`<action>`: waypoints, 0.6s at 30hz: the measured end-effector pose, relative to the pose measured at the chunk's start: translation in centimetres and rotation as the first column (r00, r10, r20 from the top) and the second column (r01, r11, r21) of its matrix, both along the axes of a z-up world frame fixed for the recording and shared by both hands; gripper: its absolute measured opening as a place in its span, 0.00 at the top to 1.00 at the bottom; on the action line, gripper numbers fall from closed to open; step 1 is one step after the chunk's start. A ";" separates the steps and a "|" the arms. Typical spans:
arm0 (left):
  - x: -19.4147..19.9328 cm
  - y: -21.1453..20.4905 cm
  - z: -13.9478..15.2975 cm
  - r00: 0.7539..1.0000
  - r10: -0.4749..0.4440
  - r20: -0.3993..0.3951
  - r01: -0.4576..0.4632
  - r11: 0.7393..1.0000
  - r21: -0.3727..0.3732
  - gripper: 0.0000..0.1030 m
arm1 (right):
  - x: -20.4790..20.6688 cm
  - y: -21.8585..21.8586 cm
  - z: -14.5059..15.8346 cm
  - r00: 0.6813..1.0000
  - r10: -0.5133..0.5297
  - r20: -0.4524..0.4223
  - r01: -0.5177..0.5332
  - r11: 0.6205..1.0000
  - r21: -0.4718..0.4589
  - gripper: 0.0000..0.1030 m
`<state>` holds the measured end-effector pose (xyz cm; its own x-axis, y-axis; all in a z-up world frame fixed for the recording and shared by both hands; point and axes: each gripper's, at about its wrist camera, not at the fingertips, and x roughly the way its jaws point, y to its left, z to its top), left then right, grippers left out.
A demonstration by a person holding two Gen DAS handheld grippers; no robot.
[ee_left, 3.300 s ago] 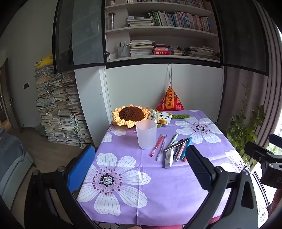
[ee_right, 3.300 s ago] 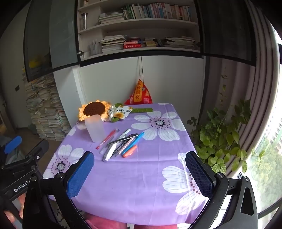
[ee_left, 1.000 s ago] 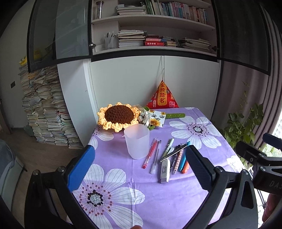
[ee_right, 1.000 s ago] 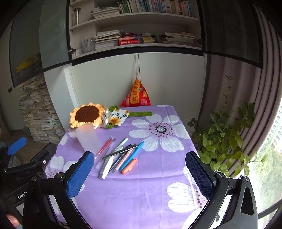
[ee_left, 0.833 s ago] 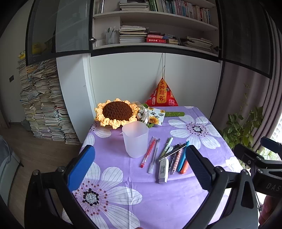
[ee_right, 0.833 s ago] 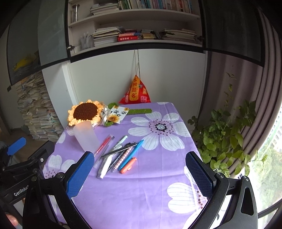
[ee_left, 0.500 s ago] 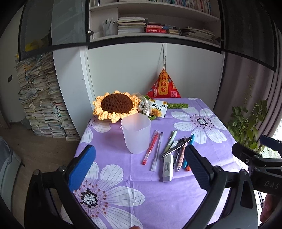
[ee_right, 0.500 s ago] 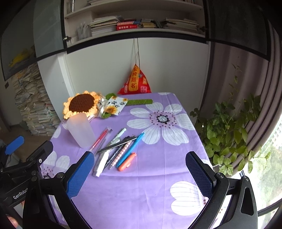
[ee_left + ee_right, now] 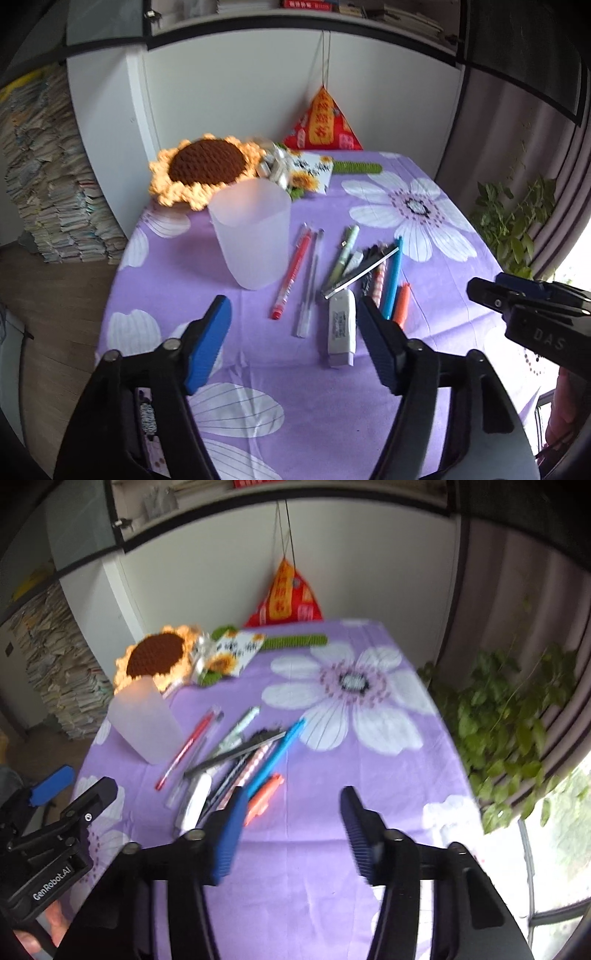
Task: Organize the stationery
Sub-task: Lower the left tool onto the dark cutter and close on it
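Note:
A frosted plastic cup (image 9: 251, 232) (image 9: 146, 723) stands upright on the purple flowered tablecloth (image 9: 258, 373). Right of it lie several pens: a red pen (image 9: 291, 273), a clear pen (image 9: 310, 280), a green pen (image 9: 341, 254), a blue pen (image 9: 392, 280) (image 9: 279, 751), an orange marker (image 9: 402, 304) (image 9: 264, 801), a black ruler (image 9: 360, 273) and a white correction tape (image 9: 341, 326). My left gripper (image 9: 295, 325) is open and empty, above the table near the pens' near ends. My right gripper (image 9: 291, 812) is open and empty, just right of the orange marker.
A crocheted sunflower (image 9: 203, 166), a small card with sunflowers (image 9: 310, 173), a green strip (image 9: 356, 168) and a red triangular pouch (image 9: 323, 123) sit at the table's far side by the wall. Stacked papers (image 9: 48, 206) stand left; a plant (image 9: 509, 716) right.
Both grippers have moved forward and tilted down toward the pens, which now look larger. Both jaws have narrowed but remain open. Nothing on the table has moved.

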<state>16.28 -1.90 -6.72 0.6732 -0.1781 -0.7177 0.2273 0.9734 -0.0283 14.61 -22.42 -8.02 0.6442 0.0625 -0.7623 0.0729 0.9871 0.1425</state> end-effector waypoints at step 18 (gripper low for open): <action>4.7 -2.6 -3.5 0.989 -0.086 -0.123 0.087 0.996 -0.002 0.53 | 6.6 -1.3 -5.1 0.985 0.020 -0.174 -0.009 0.998 0.065 0.57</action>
